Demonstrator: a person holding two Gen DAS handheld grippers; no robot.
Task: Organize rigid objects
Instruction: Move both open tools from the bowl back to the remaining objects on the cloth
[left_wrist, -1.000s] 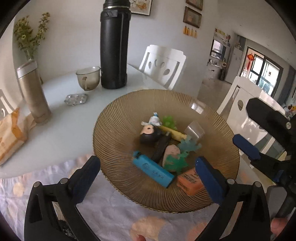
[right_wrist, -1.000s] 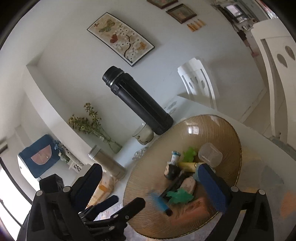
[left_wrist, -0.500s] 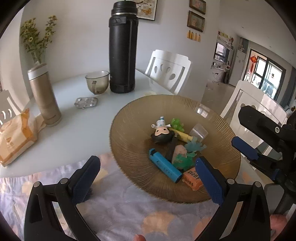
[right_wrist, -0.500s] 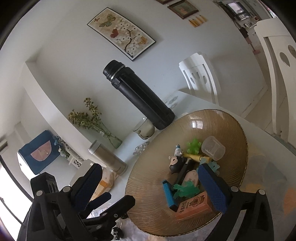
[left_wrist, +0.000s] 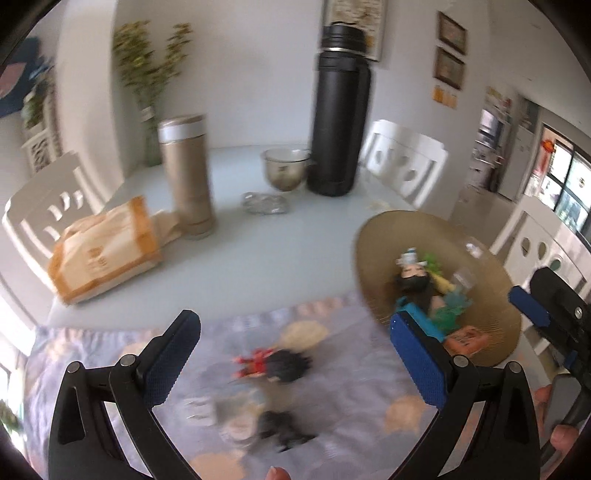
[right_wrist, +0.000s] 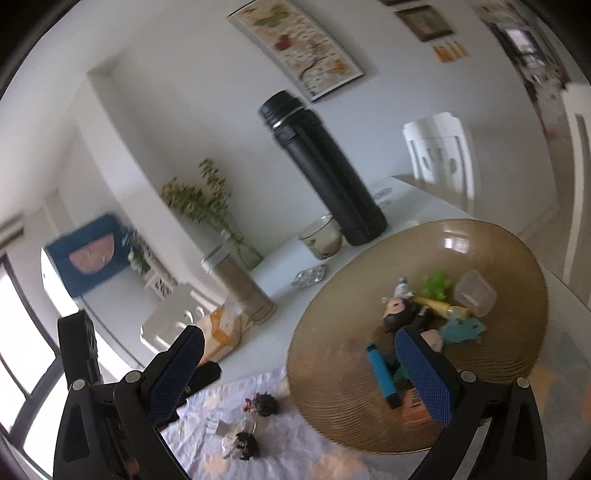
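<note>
Toys (right_wrist: 424, 314) lie heaped in the bowl (right_wrist: 332, 350) at the counter's right; two figures (left_wrist: 273, 363) lie on the near cloth (left_wrist: 110, 339). Both grippers, left (left_wrist: 295, 354) and right (right_wrist: 299, 373), hover with jaws open, empty.

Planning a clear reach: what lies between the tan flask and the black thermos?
In the left wrist view, a glass cup and foil blister pack lie between tan flask and black thermos.

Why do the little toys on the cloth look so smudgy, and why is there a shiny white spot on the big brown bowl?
Left wrist view: motion blur smears the toys on the cloth, and the fisheye lens bends the room's edges. Right wrist view: sharper; the white spot on the bowl is glare, apparently reflected light.
</note>
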